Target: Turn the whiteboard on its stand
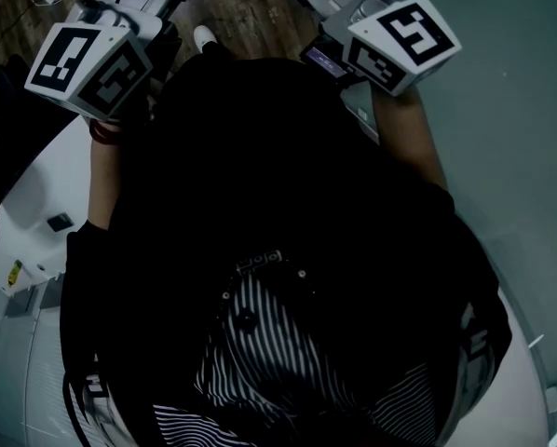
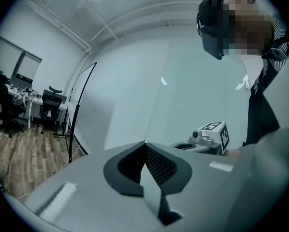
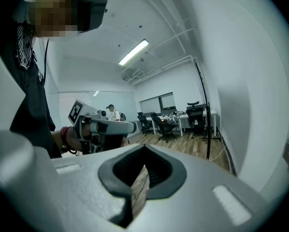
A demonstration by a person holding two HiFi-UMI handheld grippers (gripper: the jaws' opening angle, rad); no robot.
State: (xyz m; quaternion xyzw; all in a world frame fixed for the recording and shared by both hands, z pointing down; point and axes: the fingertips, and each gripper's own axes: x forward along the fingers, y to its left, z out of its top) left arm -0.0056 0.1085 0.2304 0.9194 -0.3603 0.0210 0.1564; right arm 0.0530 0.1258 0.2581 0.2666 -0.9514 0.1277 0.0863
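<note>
The whiteboard (image 2: 135, 91) is a big pale panel that fills the left gripper view, its thin black stand frame (image 2: 79, 110) rising at its left edge. In the right gripper view the whiteboard (image 3: 246, 105) runs along the right, with the black frame (image 3: 205, 115) beside it. Both grippers are held up in front of my chest. The left gripper (image 2: 145, 144) has its jaws together with nothing in them. The right gripper (image 3: 144, 149) is shut and empty too. Neither touches the board. Each gripper's marker cube (image 1: 88, 63) (image 1: 404, 40) shows in the head view.
My dark top and striped shirt (image 1: 260, 343) fill most of the head view. Desks and black office chairs (image 3: 166, 122) stand on a wooden floor (image 2: 19, 158) beyond the board. Another person (image 3: 113, 112) stands far back. A cable (image 2: 9, 175) trails on the floor.
</note>
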